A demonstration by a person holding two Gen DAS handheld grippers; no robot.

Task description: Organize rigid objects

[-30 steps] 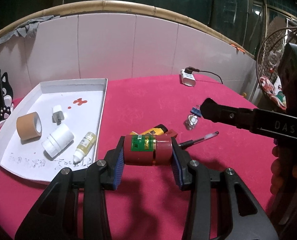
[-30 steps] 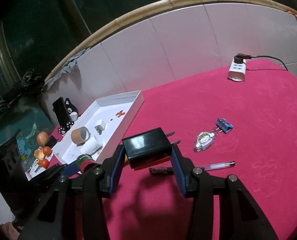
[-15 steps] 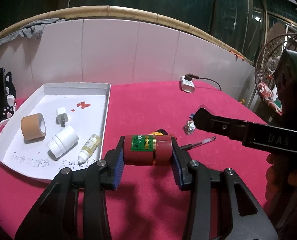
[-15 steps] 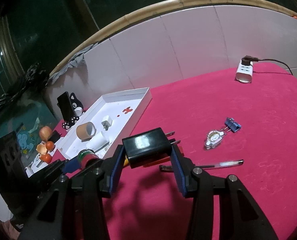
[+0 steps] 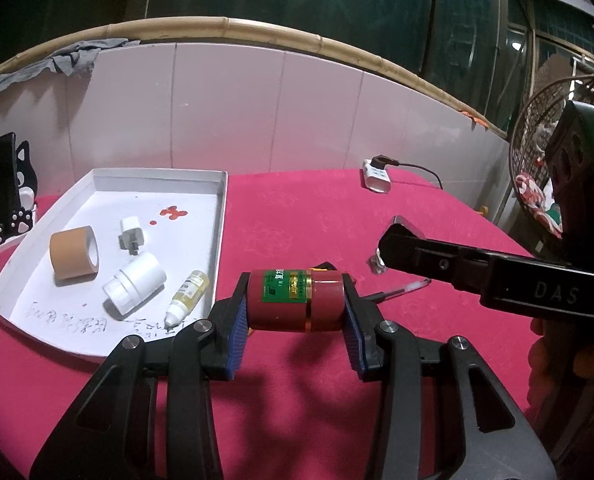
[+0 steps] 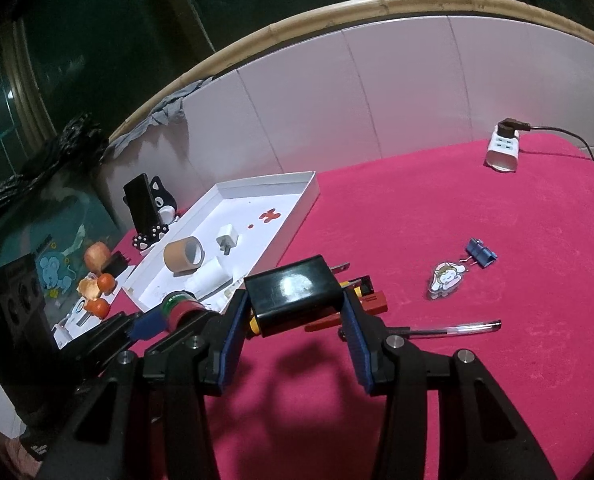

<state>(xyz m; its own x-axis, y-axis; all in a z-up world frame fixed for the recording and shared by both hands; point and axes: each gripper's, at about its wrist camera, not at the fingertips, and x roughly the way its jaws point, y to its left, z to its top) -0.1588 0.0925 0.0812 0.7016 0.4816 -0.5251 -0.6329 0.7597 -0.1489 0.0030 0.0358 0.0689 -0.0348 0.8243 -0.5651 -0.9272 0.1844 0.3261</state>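
My left gripper [image 5: 295, 312] is shut on a dark red bottle [image 5: 295, 300] with a green and gold label, held sideways above the red tablecloth. My right gripper [image 6: 295, 316] is shut on a black charger plug [image 6: 295, 294] whose prongs point right. The white tray [image 5: 221, 216] lies to the left and holds a brown tape roll [image 5: 75, 254], a small white plug [image 5: 131, 236], a white bottle [image 5: 135, 284] and a dropper bottle [image 5: 187, 294]. The right gripper's arm [image 5: 497, 276] crosses the left wrist view at the right.
On the cloth lie a pen [image 6: 453, 328], a cartoon keychain [image 6: 445, 280], a blue binder clip [image 6: 480, 253] and red and yellow items [image 6: 371, 300] behind the plug. A white power strip [image 6: 503, 154] sits by the tiled wall. A cat phone stand [image 6: 149, 212] and fruit [image 6: 97, 256] are left of the tray.
Both grippers keep their holds. The right gripper has drifted slightly, so the tray and the items on the cloth sit a little differently in its view.
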